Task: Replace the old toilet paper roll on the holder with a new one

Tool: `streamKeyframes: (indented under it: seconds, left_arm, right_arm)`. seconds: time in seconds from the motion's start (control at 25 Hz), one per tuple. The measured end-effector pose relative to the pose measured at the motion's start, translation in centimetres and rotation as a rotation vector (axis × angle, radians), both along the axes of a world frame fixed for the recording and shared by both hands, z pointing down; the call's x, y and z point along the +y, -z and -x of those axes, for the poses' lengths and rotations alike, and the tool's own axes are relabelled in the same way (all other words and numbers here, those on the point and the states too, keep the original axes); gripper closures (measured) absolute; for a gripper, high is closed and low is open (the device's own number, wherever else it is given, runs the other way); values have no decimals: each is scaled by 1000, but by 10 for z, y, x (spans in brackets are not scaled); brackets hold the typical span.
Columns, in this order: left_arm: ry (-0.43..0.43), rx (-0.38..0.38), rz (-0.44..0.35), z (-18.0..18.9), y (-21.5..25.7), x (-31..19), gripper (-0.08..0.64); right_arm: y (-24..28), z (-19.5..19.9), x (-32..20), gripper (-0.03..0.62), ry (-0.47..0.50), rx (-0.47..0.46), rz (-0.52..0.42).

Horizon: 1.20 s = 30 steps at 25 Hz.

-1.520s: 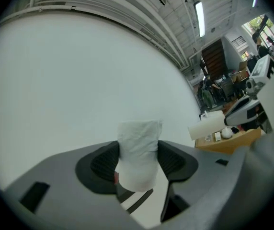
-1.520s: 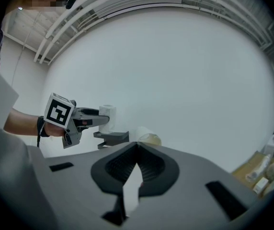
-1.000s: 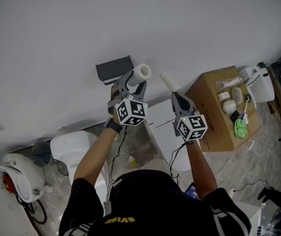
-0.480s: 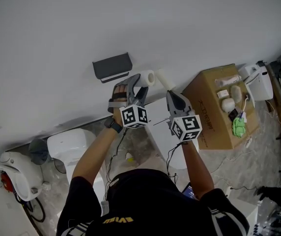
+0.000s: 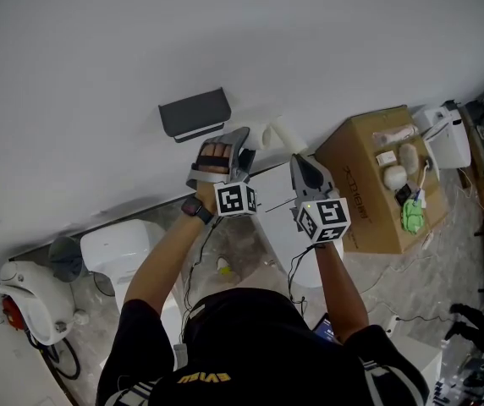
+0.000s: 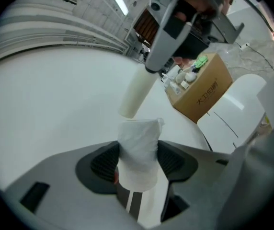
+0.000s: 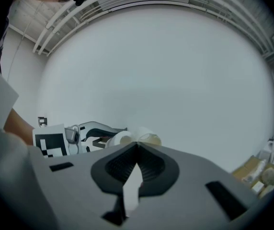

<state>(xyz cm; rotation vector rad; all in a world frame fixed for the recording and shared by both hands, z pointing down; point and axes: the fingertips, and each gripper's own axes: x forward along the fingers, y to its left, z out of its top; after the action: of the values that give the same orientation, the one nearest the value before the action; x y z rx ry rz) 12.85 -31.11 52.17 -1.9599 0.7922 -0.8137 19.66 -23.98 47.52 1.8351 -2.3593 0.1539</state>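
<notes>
A dark grey holder (image 5: pixel 194 112) is fixed to the white wall. My left gripper (image 5: pixel 242 142) is shut on a white toilet paper roll (image 6: pixel 138 150), just right of and below the holder. In the left gripper view the roll stands upright between both pads. My right gripper (image 5: pixel 298 159) is shut, with its tips pinching the rim of a cream tube (image 5: pixel 285 134). The tube (image 6: pixel 136 96) slants toward the roll, and its free end hangs just above the roll's top. From the right gripper view the tube's open end (image 7: pixel 149 139) shows past the shut tips, with the roll (image 7: pixel 122 138) beside it.
A cardboard box (image 5: pixel 362 194) with small items on top stands at the right, next to a white device (image 5: pixel 447 142). Below my hands are a white toilet lid (image 5: pixel 281 222) and a white bin (image 5: pixel 126 254). The bare wall fills the upper view.
My left gripper has sunk and rolled, carrying the roll down from beside the holder to the tube's end. The right gripper with the tube has barely moved.
</notes>
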Motion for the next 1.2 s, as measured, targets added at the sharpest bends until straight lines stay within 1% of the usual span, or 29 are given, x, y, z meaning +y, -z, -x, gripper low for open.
streamKeyframes:
  seconds: [0.08, 0.16, 0.24, 0.28, 0.4, 0.48, 0.56, 0.6, 0.68, 0.72, 0.76, 1.0, 1.2]
  left_arm:
    - [-7, -65, -35, -1, -8, -2, 299]
    - [-19, -161, -76, 0, -23, -5, 299]
    - [-23, -245, -91, 2, -39, -8, 299]
    - [-17, -261, -83, 3, -45, -10, 299]
    - [16, -256, -56, 6, -51, -15, 299]
    - [51, -278, -91, 8, -49, -20, 299]
    - [113, -322, -143, 12, -45, -31, 299]
    - [137, -318, -126, 14, -46, -36, 299]
    - [146, -256, -1, 13, -58, -38, 299]
    - [147, -230, 44, 14, -61, -38, 299]
    - [149, -219, 60, 15, -62, -39, 299]
    - [151, -221, 34, 16, -60, -38, 299]
    - [159, -211, 56, 15, -62, -37, 299]
  right_arm:
    - [-1, 0, -2, 597, 0, 3, 1]
    - [-2, 3, -3, 597, 6, 2, 3]
    - [-1, 5, -3, 597, 11, 4, 3]
    - [0, 6, -3, 597, 12, 7, 0]
    - [2, 8, -2, 597, 17, 12, -4]
    - [1, 8, -1, 597, 18, 12, -1]
    - [1, 8, -2, 597, 17, 11, 0]
    - [2, 9, -2, 597, 17, 13, -2]
    - [3, 11, -2, 597, 16, 17, -5]
    - [3, 12, -2, 597, 16, 19, -7]
    - [3, 11, -2, 597, 16, 19, -7]
    - [5, 11, -2, 597, 19, 14, -11]
    - [7, 14, 0, 597, 22, 18, -13]
